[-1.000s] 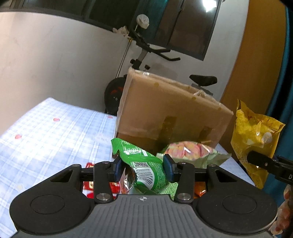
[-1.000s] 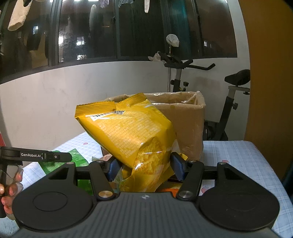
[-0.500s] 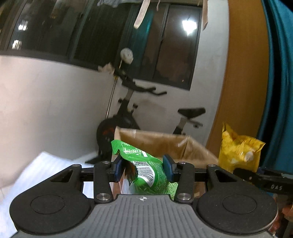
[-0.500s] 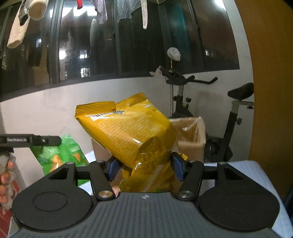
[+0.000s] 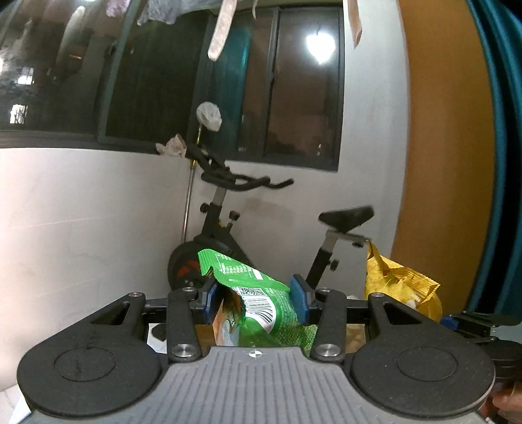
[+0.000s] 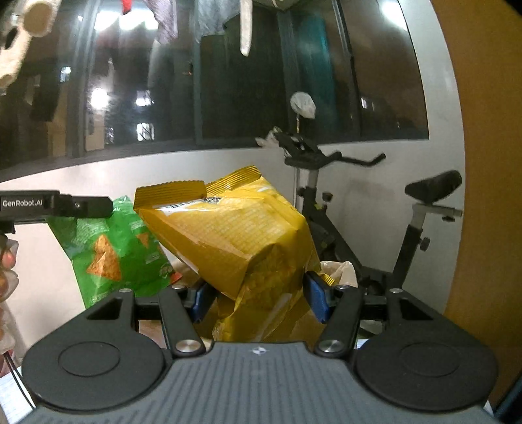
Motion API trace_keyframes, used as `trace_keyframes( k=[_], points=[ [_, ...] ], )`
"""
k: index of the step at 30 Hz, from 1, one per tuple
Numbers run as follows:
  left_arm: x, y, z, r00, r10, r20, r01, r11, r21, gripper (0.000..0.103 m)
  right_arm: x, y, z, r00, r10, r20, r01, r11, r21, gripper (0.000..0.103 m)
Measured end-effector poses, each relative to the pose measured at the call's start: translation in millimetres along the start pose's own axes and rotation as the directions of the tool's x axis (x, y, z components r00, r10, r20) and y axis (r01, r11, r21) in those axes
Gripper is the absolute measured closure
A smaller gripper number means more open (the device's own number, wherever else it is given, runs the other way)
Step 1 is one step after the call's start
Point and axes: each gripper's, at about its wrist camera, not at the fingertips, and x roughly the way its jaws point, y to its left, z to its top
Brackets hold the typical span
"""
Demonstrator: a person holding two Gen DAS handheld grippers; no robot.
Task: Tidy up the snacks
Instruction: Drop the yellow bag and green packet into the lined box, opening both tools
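An exercise bike [image 5: 228, 241] stands against a white wall [image 5: 81, 212]. Its black handlebars [image 5: 241, 181] carry a crumpled cloth [image 5: 171, 148], and a white bag [image 5: 208, 115] hangs just above them. The black saddle [image 5: 345, 217] sits on a tilted post. A dark window [image 6: 228, 81] runs along the wall above the bike. Laundry [image 6: 246, 26] hangs in front of the glass. An orange panel [image 5: 447, 146] borders the wall, with a teal curtain [image 5: 502, 163] beside it.

We are holding both tongs side by side, pointing roughly level. Our left tongs [image 5: 257, 298] are clamping a green snack bag [image 5: 261, 310], and our right tongs [image 6: 257, 298] are clamping a yellow snack bag [image 6: 241, 241].
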Motion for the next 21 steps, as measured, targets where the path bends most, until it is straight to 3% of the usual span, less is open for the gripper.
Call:
trace_keyframes(
  k=[7, 15, 18, 20, 21],
  points=[
    [42.0, 4.5, -1.8, 0.995, 0.028, -0.091, -0.026, 0.999, 0.027, 0.056, 49.1, -13.3, -2.1, 0.992, -0.032, -0.122, 0.034, 0.999, 0.01, 0.042],
    [74.7, -1.4, -13.9, 0.982, 0.069, -0.174, -0.048, 0.992, 0.121, 0.053, 73.4, -14.8, -17.2, 0.968, -0.073, -0.241, 0.073, 0.997, -0.01, 0.042],
    [73.8, -2.3, -19.4, 0.978, 0.079, -0.194, -0.051, 0.988, 0.145, 0.034, 76.3, -16.1, -22.9, 0.963, -0.078, -0.258, 0.078, 0.997, -0.011, 0.041],
    [65.8, 0.3, -19.9, 0.981, 0.08, -0.175, -0.057, 0.99, 0.133, 0.016, 77.1, -16.7, -24.5, 0.96, -0.08, -0.268, 0.082, 0.997, -0.003, 0.038],
    [63.0, 1.8, -20.0, 0.984, 0.078, -0.162, -0.059, 0.991, 0.124, 0.013, 77.5, -17.0, -24.4, 0.959, -0.083, -0.271, 0.085, 0.996, -0.003, 0.038]
  ],
)
